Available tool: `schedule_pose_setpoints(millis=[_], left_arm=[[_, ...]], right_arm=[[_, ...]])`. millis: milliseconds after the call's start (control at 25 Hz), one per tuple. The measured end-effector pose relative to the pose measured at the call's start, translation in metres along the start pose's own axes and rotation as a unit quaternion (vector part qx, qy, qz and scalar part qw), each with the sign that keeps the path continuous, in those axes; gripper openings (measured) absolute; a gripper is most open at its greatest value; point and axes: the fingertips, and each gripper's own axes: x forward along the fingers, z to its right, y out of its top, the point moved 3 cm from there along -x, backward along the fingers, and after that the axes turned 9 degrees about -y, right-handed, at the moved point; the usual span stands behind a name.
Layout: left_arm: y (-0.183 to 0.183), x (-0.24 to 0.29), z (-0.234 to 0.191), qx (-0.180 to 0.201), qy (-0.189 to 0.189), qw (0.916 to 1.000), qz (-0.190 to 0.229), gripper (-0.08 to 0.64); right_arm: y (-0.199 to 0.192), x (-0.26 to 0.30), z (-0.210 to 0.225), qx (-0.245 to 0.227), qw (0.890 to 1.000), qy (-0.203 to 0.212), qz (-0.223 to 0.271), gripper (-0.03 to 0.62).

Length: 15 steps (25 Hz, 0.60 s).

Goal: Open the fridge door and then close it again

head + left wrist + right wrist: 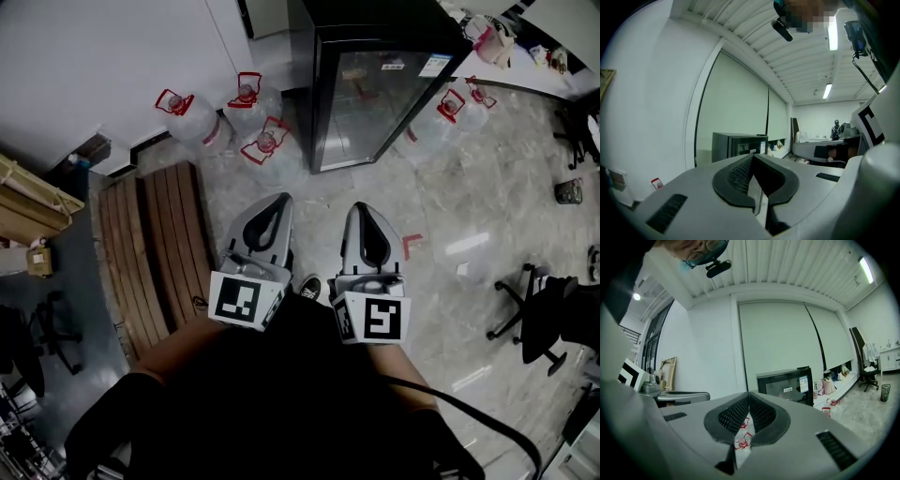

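The grey marbled floor (pixel 469 206) is separating the person from the black fridge with a glass door (pixel 375 84), which is standing at the far wall among clear water jugs with red handles (pixel 267 150), its door apparently sitting shut. The left gripper (pixel 279 201) and right gripper (pixel 362 208) are hovering side by side near the person's body, well apart from the fridge, each with its jaws pressed together on nothing. Judging by this, nothing is done yet: reaching the door, opening it and closing it are all remaining.
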Motion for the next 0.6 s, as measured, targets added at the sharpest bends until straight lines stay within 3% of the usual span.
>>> schedule_pose_setpoints(millis=[200, 400, 600], left_arm=[[-0.005, 0.052, -0.050, -0.025, -0.025, 0.9993, -0.010, 0.005], [-0.012, 0.111, -0.106, -0.014, -0.044, 0.9987, -0.019, 0.006], [-0.027, 0.154, -0.152, -0.027, -0.058, 0.9979, -0.012, 0.006]], right_arm=[[-0.012, 0.066, -0.002, -0.006, 1.000, 0.001, -0.025, 0.015], [-0.014, 0.137, -0.002, -0.008, 0.999, -0.019, -0.029, 0.015], [-0.022, 0.192, -0.001, -0.011, 0.999, -0.035, -0.030, 0.015]])
